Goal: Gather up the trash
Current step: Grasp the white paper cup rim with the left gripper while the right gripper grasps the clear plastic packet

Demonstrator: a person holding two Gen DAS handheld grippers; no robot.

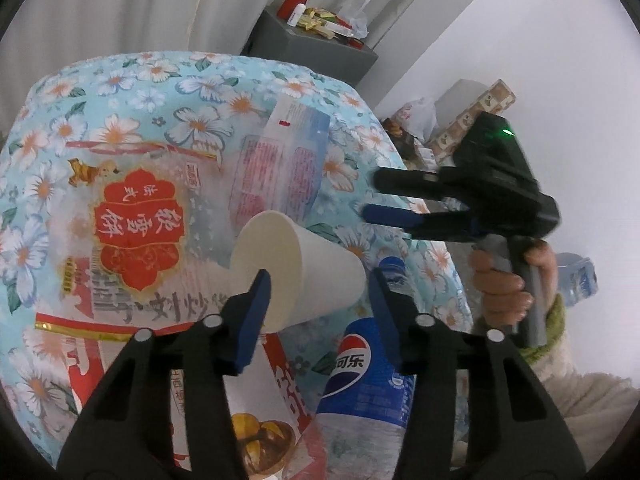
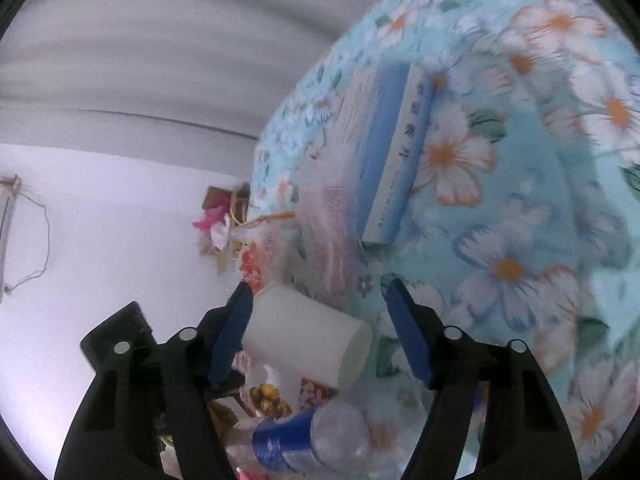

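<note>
A white paper cup (image 1: 298, 270) lies on its side on the flowered tablecloth (image 1: 132, 92). My left gripper (image 1: 320, 300) is open, its fingers either side of the cup. A Pepsi bottle (image 1: 366, 396) lies just below the cup. A clear snack bag with a red label (image 1: 138, 232) and a blue-white box (image 1: 288, 168) lie beyond. My right gripper (image 1: 370, 196) hovers open at the table's right side. In the right wrist view the right gripper (image 2: 320, 328) is open around the cup (image 2: 304, 336), with the bottle (image 2: 304, 440) below and the box (image 2: 384, 152) beyond.
A grey cabinet (image 1: 312, 48) with a red can and wrappers stands behind the table. Boxes and bags (image 1: 460, 120) are piled by the white wall on the right. A large water bottle (image 1: 576, 276) stands behind the hand.
</note>
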